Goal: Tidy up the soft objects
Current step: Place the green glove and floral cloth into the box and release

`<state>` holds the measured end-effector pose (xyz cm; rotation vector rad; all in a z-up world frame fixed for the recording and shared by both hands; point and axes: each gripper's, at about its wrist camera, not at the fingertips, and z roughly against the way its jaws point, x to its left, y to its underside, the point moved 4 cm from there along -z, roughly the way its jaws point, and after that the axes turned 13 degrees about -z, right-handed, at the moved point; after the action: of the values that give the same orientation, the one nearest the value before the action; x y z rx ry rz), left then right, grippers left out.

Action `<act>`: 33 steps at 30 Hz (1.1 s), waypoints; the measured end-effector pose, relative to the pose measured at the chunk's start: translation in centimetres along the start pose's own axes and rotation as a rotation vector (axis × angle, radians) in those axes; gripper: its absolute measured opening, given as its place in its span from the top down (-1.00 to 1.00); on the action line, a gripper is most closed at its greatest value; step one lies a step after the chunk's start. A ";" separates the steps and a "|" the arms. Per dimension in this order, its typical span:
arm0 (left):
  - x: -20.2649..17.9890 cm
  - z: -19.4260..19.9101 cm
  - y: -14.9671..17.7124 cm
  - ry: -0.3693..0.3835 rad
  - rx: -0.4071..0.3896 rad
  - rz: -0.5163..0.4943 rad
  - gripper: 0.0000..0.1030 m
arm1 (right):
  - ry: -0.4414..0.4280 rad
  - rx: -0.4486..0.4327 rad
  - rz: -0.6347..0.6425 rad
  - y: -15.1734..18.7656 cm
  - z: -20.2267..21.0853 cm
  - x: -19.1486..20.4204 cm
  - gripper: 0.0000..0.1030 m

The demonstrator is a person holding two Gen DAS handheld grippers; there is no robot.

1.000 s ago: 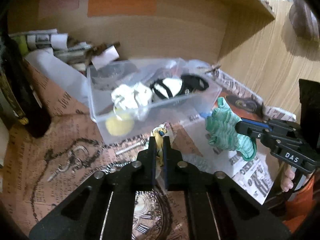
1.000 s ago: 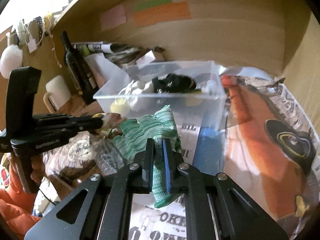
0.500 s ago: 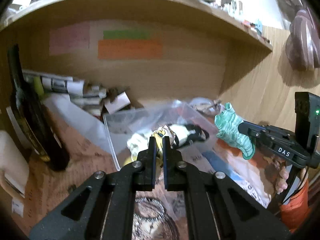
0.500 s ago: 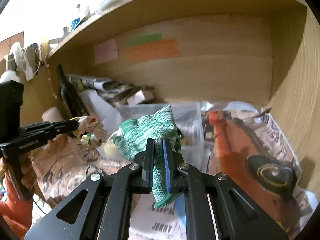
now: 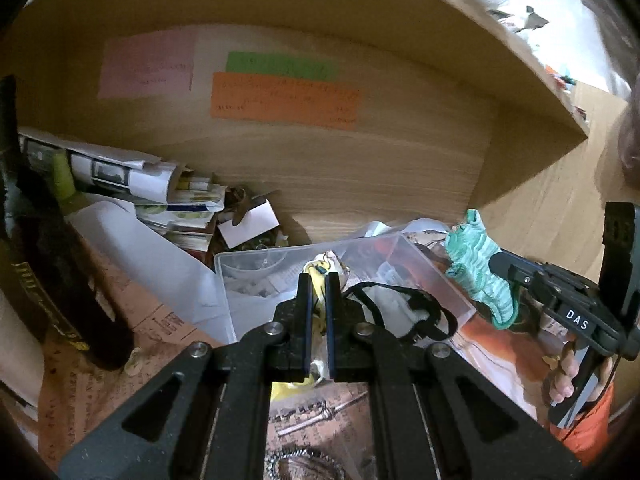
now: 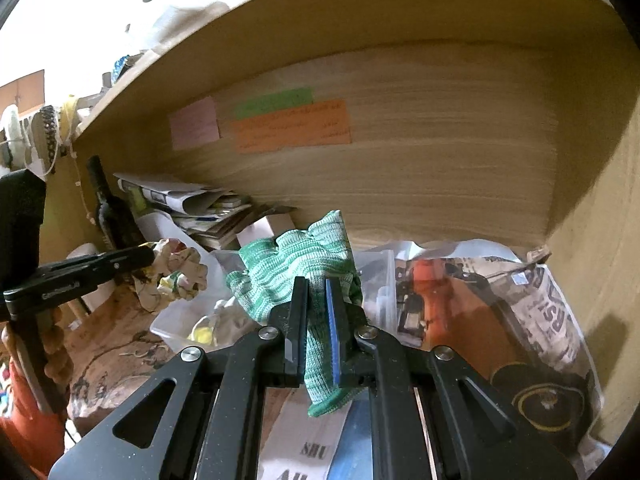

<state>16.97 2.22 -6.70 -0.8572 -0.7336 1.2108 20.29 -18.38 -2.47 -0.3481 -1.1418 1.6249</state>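
Note:
My left gripper (image 5: 318, 280) is shut on a crumpled yellow-and-cream patterned cloth (image 5: 325, 268), which hangs over the clear plastic bin (image 5: 432, 276). From the right wrist view the same cloth (image 6: 176, 268) sticks out of the left gripper (image 6: 150, 256) at the left. My right gripper (image 6: 317, 286) is shut on a green striped knit glove (image 6: 296, 264), held up in front of the bin (image 6: 380, 280). The left wrist view shows that glove (image 5: 476, 268) in the right gripper (image 5: 494, 262), beside the bin's right end. Inside the bin lie white cloth and a black strap (image 5: 400, 308).
A dark wine bottle (image 5: 52, 280) stands at the left by stacked papers (image 5: 160, 196). Wooden shelf walls close in behind and to the right, with coloured notes (image 5: 284, 96) on the back panel. Printed paper (image 6: 540, 312) covers the shelf floor. A person's fingers (image 5: 568, 372) hold the right handle.
Both grippers have risen with their cloths still held. The bin has dropped lower in both views and more of the shelf's back wall and top shows.

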 end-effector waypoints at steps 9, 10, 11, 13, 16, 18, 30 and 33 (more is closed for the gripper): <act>-0.8 -5.5 1.1 0.018 0.112 -0.001 0.91 | -0.006 0.064 0.025 0.0 -4.1 -0.4 0.85; -1.0 -6.2 1.4 0.023 0.133 -0.004 0.91 | -0.005 0.074 0.030 0.2 -4.7 -0.4 0.84; -1.2 -6.7 1.7 0.031 0.148 -0.005 0.91 | -0.004 0.089 0.035 0.4 -5.4 -0.3 0.84; -1.0 -7.5 2.2 0.047 0.175 -0.008 0.91 | -0.007 0.123 0.045 1.0 -6.6 0.0 0.84; -1.1 -8.2 2.7 0.051 0.205 -0.026 0.90 | -0.004 0.174 0.064 1.9 -7.9 0.2 0.84; -1.2 -8.2 2.8 0.055 0.216 -0.041 0.78 | 0.000 0.196 0.076 2.2 -8.4 0.2 0.84; -2.2 -4.0 2.1 0.052 0.149 -0.071 -0.28 | 0.042 0.169 0.122 1.8 -7.1 0.5 -0.18; -2.2 -2.0 1.9 0.039 0.117 -0.066 -0.54 | 0.034 0.147 0.129 1.1 -6.0 0.9 -0.30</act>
<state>17.36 -0.03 -9.41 -0.7521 -0.6481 1.1639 23.59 -14.61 -6.10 -0.3585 -0.9849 1.7981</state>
